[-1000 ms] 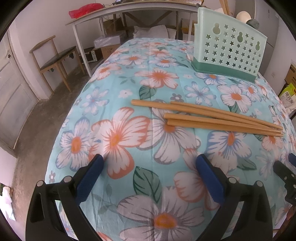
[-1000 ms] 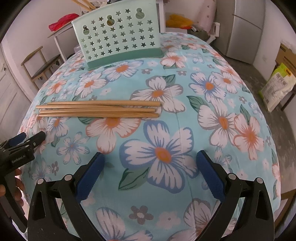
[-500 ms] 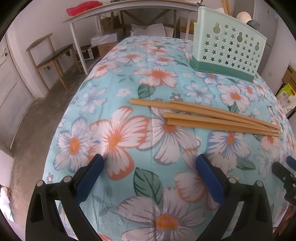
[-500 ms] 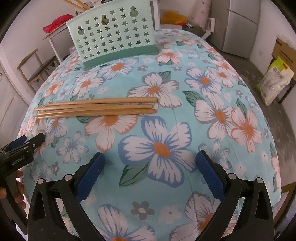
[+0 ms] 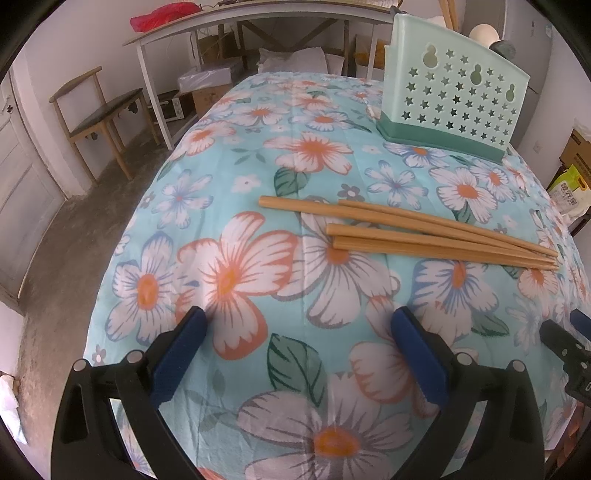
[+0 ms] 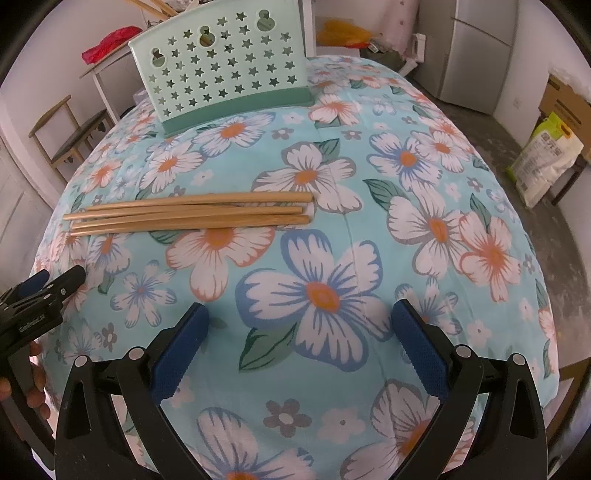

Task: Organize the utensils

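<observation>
Several wooden chopsticks (image 5: 424,232) (image 6: 192,214) lie side by side on the floral tablecloth. A mint green utensil holder (image 5: 452,99) (image 6: 225,74) with star cut-outs stands upright beyond them; chopstick ends poke from its top in the right wrist view. My left gripper (image 5: 299,332) is open with nothing between its blue pads, short of the chopsticks' thick ends. My right gripper (image 6: 299,328) is open too, hovering over a big blue flower nearer than the chopsticks. Each view catches the other gripper at its edge: the right one (image 5: 569,343), the left one (image 6: 40,295).
The table (image 5: 229,155) drops off to a concrete floor on the left. A wooden chair (image 5: 99,110) and a white side table (image 5: 229,22) stand beyond. A grey fridge (image 6: 476,48), boxes and a rice sack (image 6: 546,155) are on the right. A hand (image 6: 33,391) holds the left gripper.
Both grippers have drifted slightly; the holder and chopsticks have shifted a little in each view. Nothing was taken hold of, and the chopsticks lie as before.
</observation>
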Available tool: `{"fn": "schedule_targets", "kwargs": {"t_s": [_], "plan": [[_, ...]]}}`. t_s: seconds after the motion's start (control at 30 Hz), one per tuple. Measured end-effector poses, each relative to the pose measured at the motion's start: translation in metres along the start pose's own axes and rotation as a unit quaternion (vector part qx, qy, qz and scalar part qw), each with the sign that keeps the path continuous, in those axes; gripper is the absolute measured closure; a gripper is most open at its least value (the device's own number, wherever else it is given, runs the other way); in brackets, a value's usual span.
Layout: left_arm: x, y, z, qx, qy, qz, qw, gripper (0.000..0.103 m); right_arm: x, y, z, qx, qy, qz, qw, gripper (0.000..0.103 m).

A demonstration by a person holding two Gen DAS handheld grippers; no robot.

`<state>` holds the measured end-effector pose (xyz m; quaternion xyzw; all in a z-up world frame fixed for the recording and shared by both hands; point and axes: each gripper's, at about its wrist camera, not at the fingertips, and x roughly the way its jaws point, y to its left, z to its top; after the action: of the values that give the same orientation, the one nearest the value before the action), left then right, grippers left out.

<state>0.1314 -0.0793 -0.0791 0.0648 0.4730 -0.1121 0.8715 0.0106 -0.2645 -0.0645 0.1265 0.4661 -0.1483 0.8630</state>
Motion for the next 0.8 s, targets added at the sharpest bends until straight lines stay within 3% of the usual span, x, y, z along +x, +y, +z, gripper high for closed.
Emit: {"fn": "schedule_targets", "kwargs": {"t_s": [0.8], "plan": [[-0.0022, 0.0007, -0.0021, 0.001, -0.004, -0.003, 1.0000, 0.004, -0.0015, 0.0001, 0.0001, -0.002, -0.003, -0.002, 1.000, 0.008]]}}
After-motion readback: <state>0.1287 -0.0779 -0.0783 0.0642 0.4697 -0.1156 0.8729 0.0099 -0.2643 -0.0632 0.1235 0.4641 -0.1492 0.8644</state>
